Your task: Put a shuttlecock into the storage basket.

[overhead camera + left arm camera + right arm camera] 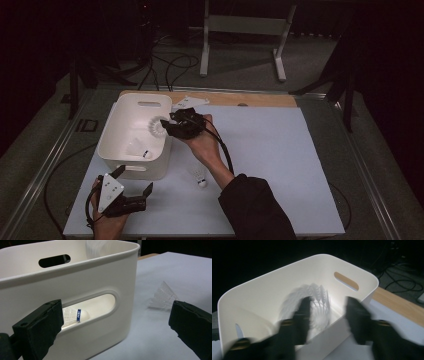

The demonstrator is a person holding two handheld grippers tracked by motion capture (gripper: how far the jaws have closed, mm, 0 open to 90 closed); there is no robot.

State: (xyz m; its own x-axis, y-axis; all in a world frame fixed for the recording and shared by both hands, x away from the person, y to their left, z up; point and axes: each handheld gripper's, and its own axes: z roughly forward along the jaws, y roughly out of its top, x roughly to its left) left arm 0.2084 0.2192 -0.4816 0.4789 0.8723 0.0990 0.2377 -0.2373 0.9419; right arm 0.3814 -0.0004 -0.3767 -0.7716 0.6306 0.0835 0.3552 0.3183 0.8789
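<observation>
A white bin (107, 135) stands at the left of the pale mat. My right gripper (167, 125) hangs over the bin's right rim, jaws open. A white shuttlecock (158, 127) is just off its tips over the bin; in the right gripper view this shuttlecock (317, 302) is blurred, partly behind one jaw, and no pad presses on it. A second shuttlecock (138, 150) lies inside the bin and shows through the handle slot (75, 315). A third shuttlecock (199, 175) lies on the mat right of the bin. My left gripper (134, 180) rests open before the bin's near wall (75, 277).
The pale mat (270, 145) covers a wooden table (260, 99). White paper (189, 102) lies behind the bin. Cables and a white stand (240, 30) are on the floor beyond the table.
</observation>
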